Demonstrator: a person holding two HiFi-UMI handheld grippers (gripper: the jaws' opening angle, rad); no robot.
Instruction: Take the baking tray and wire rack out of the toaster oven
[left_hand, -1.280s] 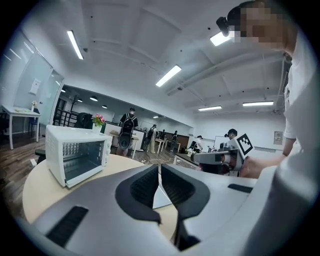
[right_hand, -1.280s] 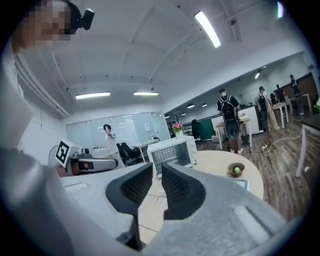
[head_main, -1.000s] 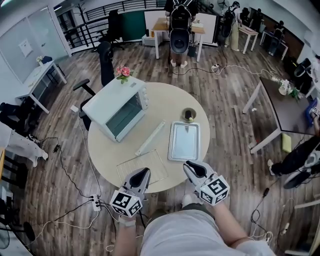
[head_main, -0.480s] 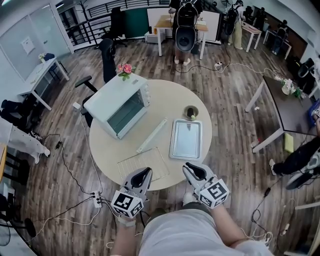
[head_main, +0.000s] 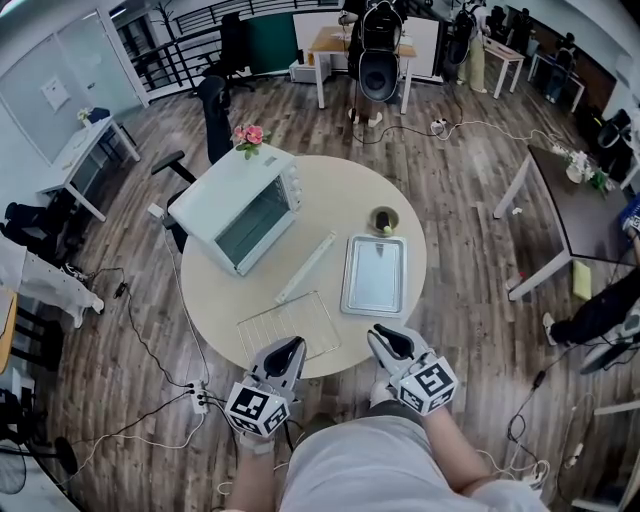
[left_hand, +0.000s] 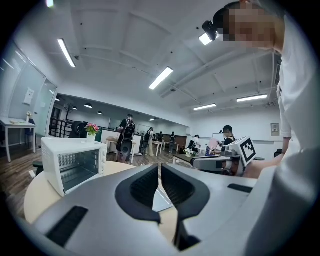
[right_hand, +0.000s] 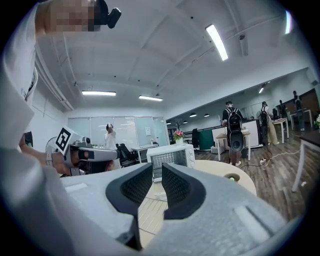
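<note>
The white toaster oven stands at the back left of the round table, its front facing the middle. The silver baking tray lies flat on the table to the right. The wire rack lies near the front edge, left of the tray. My left gripper hovers at the table's front edge just behind the rack, jaws together and empty. My right gripper hangs just behind the tray's near end, its jaws a narrow slit apart with nothing between them. The right gripper view shows the oven and rack past its jaws.
A long pale strip lies slantwise between oven and tray. A small bowl sits behind the tray. A pot of pink flowers stands behind the oven. Office chairs, desks and floor cables surround the table.
</note>
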